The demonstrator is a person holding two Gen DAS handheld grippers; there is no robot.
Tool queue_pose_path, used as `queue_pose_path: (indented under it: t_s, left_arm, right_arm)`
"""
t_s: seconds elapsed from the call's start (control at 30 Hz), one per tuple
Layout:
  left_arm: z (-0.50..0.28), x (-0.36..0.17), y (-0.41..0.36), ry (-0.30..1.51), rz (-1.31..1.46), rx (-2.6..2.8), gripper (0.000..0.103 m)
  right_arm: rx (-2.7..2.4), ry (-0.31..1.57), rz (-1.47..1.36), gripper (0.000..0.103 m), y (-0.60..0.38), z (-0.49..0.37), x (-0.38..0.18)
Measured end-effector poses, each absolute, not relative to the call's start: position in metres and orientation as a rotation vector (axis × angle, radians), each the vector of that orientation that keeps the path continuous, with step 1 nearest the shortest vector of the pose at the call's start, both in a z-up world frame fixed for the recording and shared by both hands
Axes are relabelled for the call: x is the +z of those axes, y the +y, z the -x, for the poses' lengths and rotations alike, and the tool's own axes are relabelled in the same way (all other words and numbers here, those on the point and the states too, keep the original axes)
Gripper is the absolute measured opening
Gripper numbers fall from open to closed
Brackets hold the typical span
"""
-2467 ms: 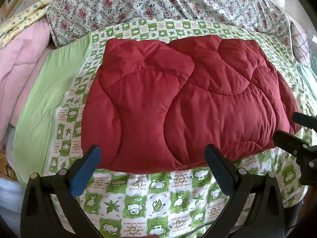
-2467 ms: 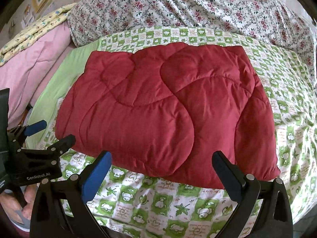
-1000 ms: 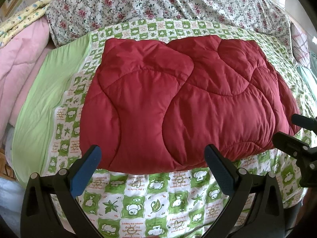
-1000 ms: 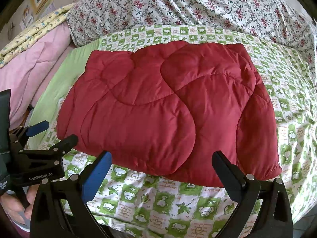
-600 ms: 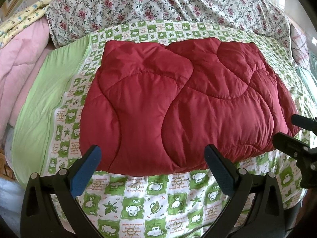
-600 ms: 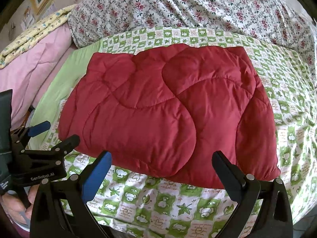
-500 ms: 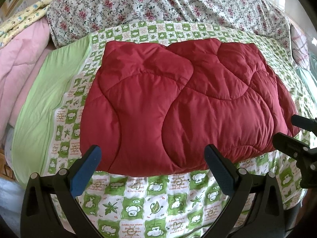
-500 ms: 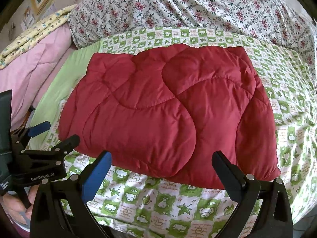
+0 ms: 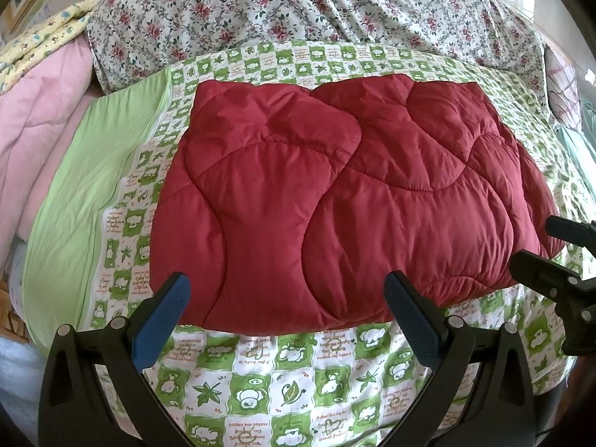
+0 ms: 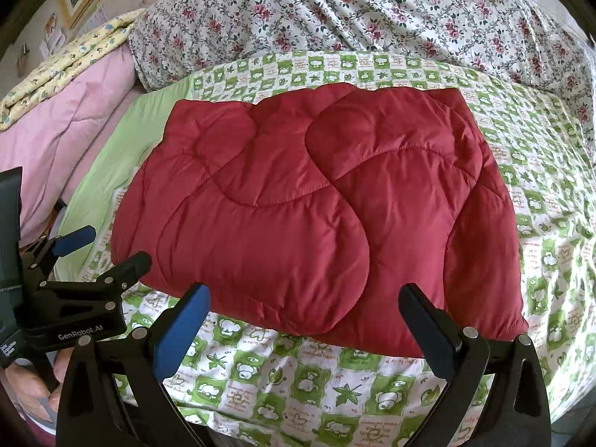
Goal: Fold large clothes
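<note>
Left wrist view: my left gripper [image 9: 285, 314] wide open, holding nothing, just short of red quilt [image 9: 346, 201]. Right gripper [image 10: 303, 322] wide too, empty. Quilt lies folded on green checked sheet [image 10: 316, 383]; flowered bedding [image 10: 335, 11] behind, pink blanket [image 9: 33, 111] left.

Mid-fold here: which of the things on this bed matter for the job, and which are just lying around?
Part of the job:
- puffy dark red quilted garment, lying folded on the bed
- left tongs, open, empty
- right tongs, open, empty

Just lying about:
- green-and-white checked cartoon bedsheet, under the garment
- rose-print floral quilt
- pink padded comforter
- yellow patterned blanket
</note>
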State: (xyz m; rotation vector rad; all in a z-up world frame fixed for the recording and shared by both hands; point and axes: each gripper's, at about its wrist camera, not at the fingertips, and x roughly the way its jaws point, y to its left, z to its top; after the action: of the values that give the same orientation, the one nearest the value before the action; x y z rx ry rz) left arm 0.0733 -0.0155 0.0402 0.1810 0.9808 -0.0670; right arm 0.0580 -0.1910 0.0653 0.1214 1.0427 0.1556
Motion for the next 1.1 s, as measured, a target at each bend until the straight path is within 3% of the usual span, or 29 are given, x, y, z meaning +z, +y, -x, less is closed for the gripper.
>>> queue_pose_path:
  t_s: [1.1]
  left_arm:
    - [-0.094, 0.034, -0.013, 0.998, -0.155, -0.052, 0.103]
  right_arm:
    - [0.169, 1.057, -0.171, 0.102, -0.207, -0.073, 0.057]
